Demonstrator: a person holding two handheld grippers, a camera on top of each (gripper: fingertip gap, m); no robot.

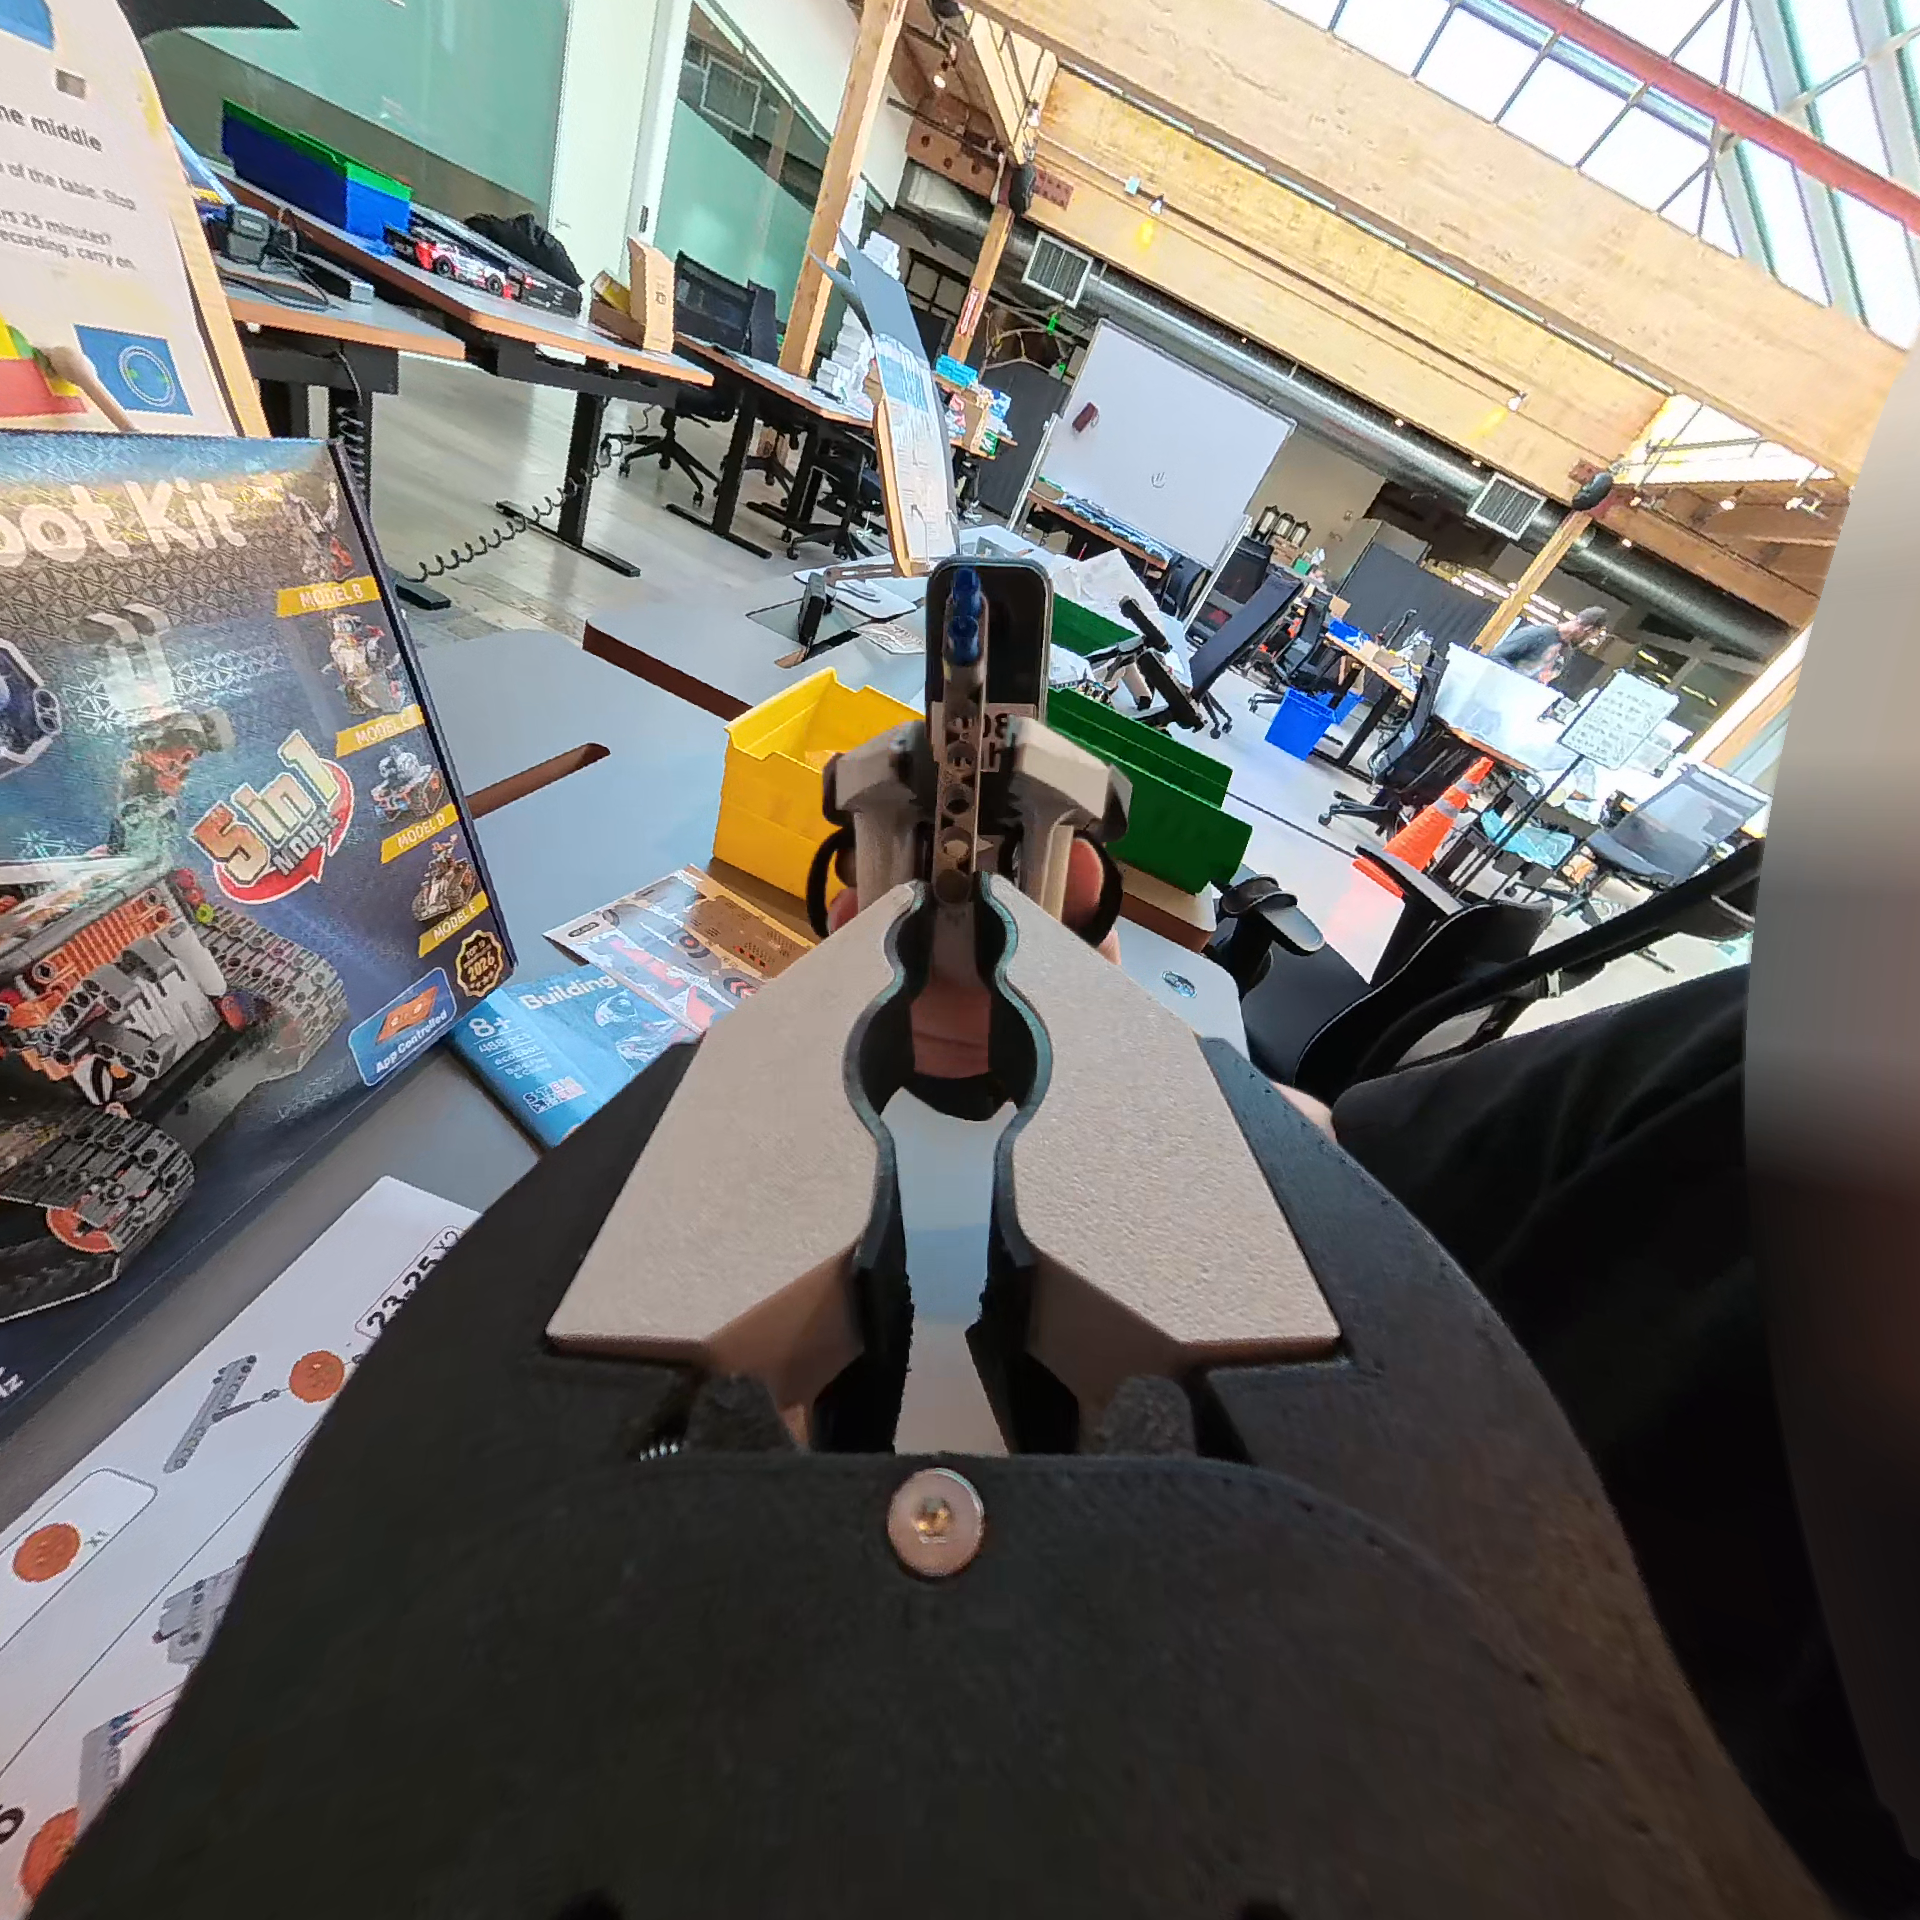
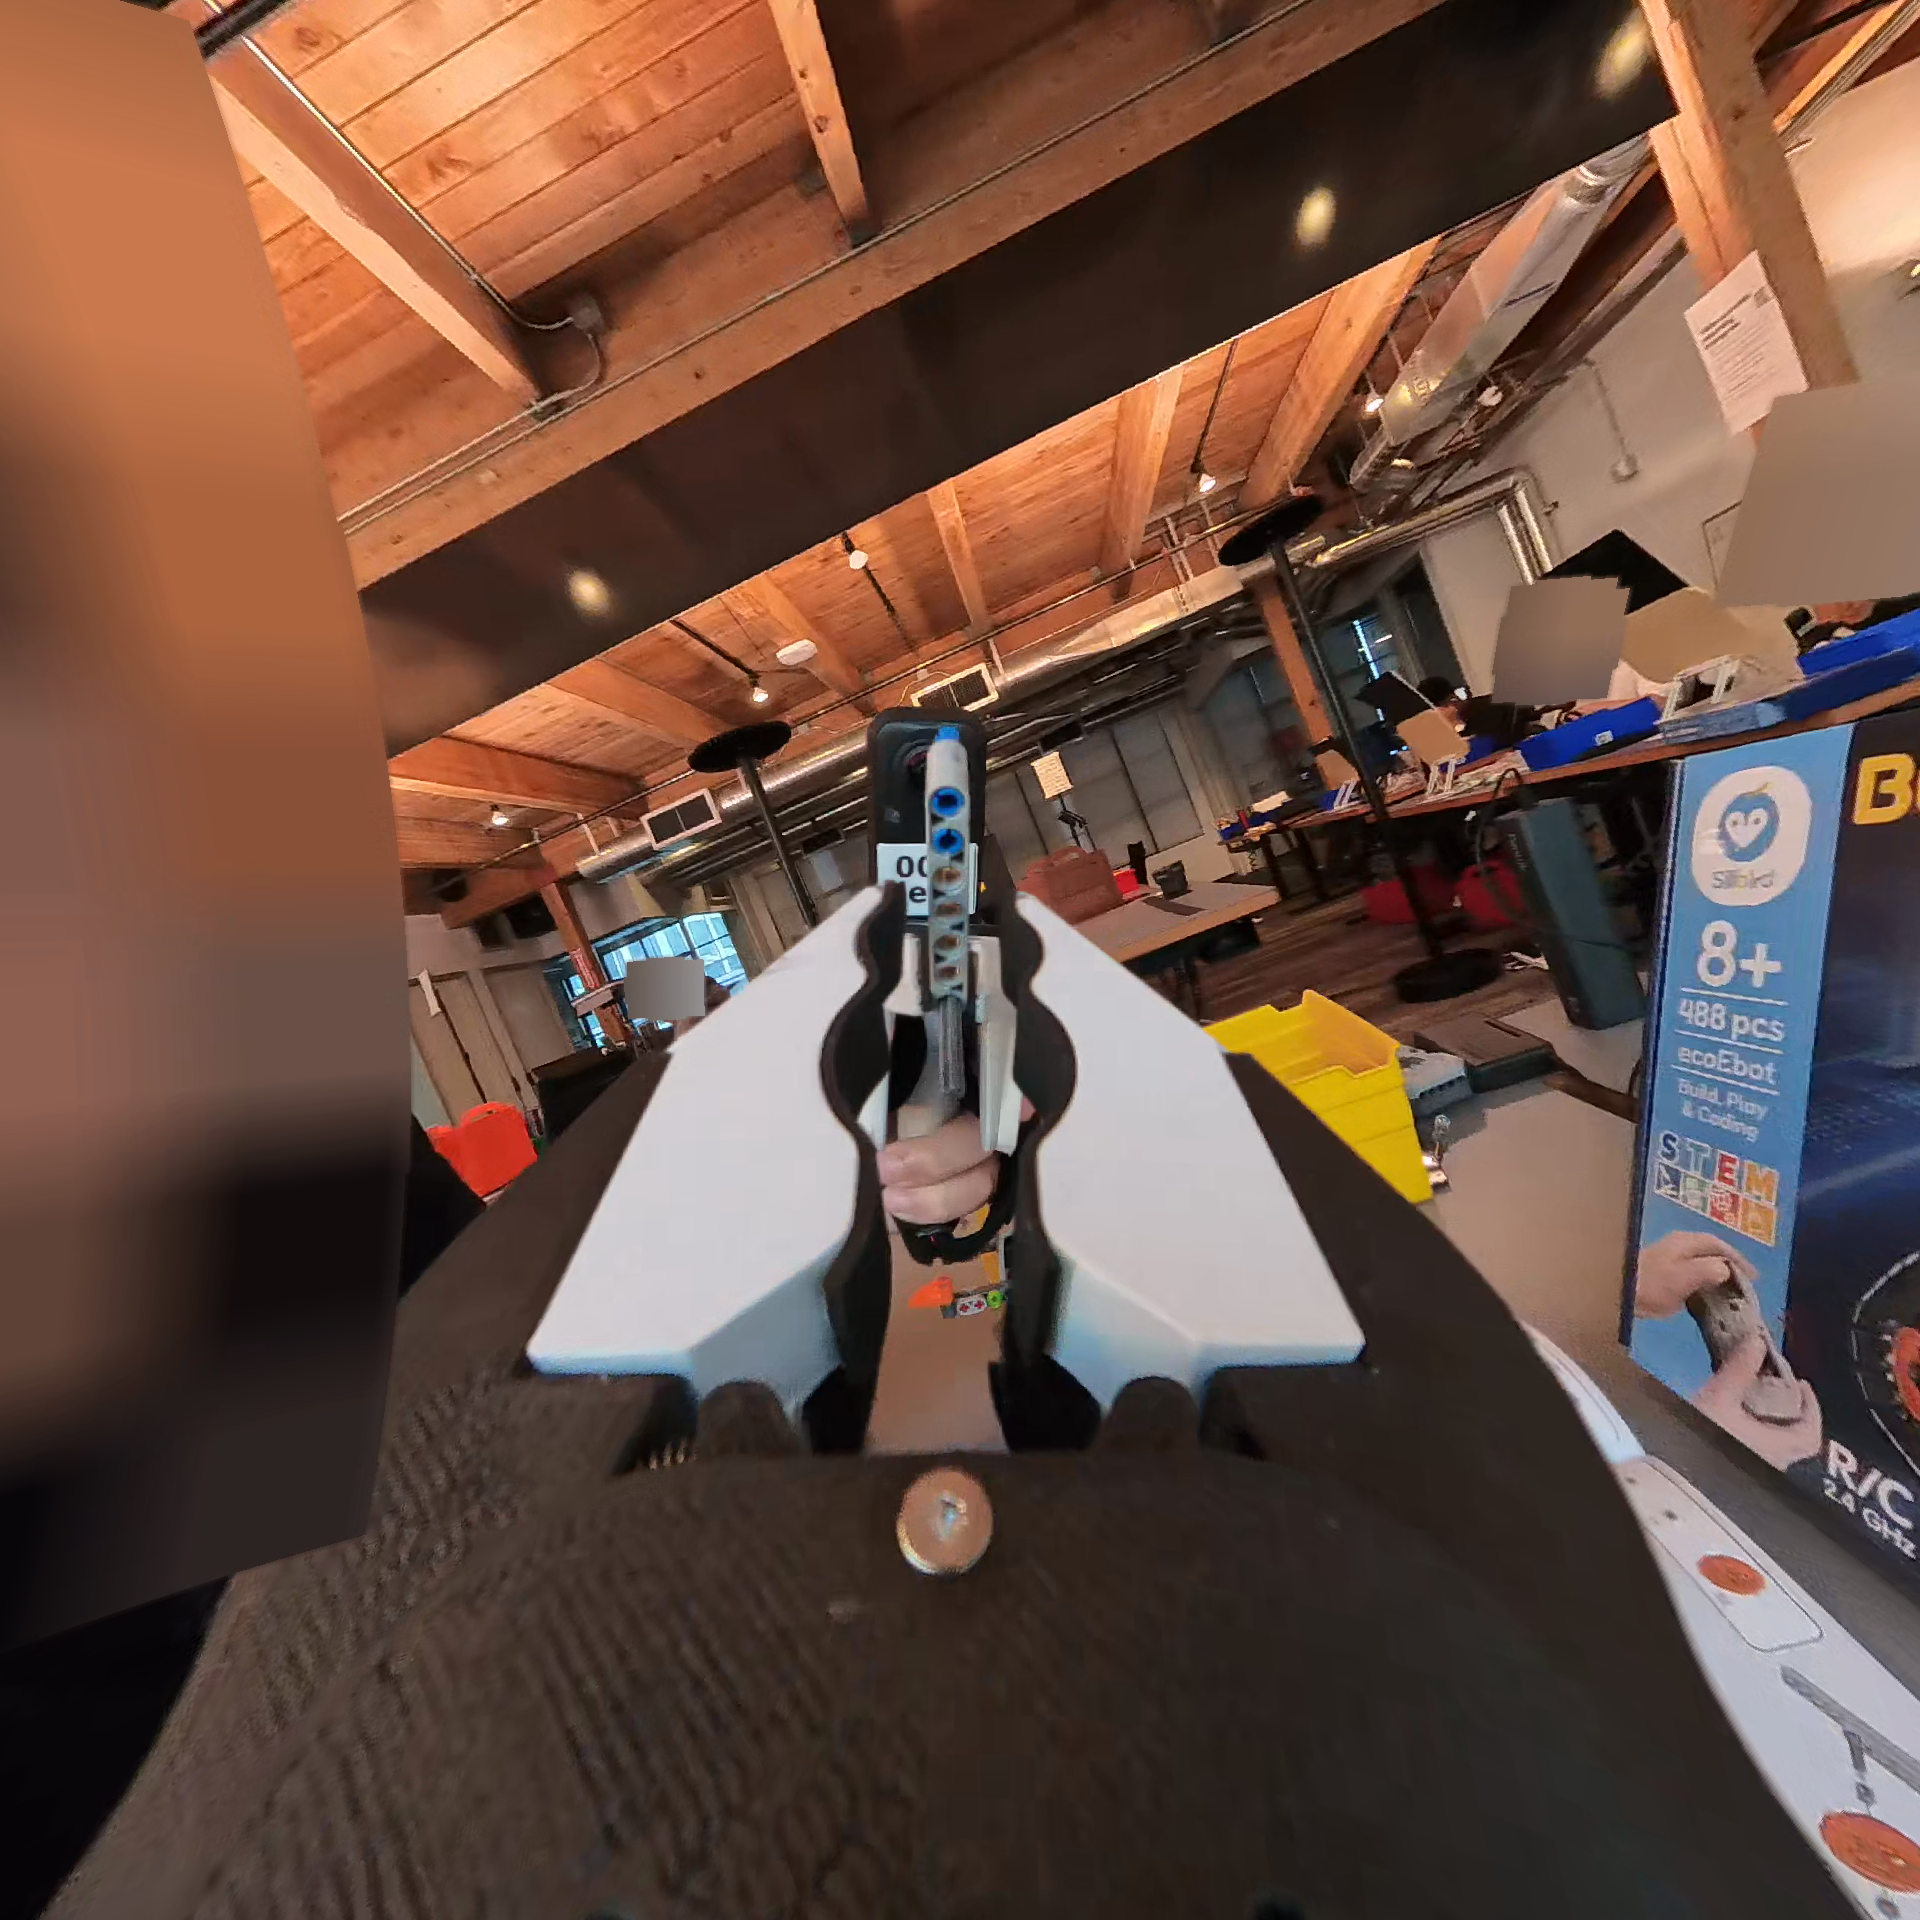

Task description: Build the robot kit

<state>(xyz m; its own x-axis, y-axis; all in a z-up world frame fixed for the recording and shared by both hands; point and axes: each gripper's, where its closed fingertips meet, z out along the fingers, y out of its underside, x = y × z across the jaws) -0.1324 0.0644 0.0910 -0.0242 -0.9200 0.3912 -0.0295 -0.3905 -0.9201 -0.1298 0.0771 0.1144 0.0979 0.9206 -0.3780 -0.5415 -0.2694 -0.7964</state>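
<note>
My left gripper (image 1: 951, 899) is shut on the lower end of a grey perforated beam (image 1: 954, 790) and holds it upright above the table. Two blue pins (image 1: 966, 613) sit in the beam's top holes. My right gripper (image 1: 961, 774) faces the left one. In the right wrist view the right gripper (image 2: 953, 914) stands narrowly open, with the beam (image 2: 951, 935) in the gap between its tips. I cannot tell if its pads touch the beam. The left gripper (image 2: 951, 1039) and a hand (image 2: 930, 1174) show behind.
A robot kit box (image 1: 208, 831) stands on the grey table (image 1: 540, 748), also in the right wrist view (image 2: 1787, 1039). A yellow bin (image 1: 774, 769), green bins (image 1: 1143, 790), a booklet (image 1: 561, 1039) and an instruction sheet (image 1: 208, 1455) lie around. Small parts (image 2: 961, 1299) lie below the grippers. Both grippers' tips are close together, under 4 cm apart.
</note>
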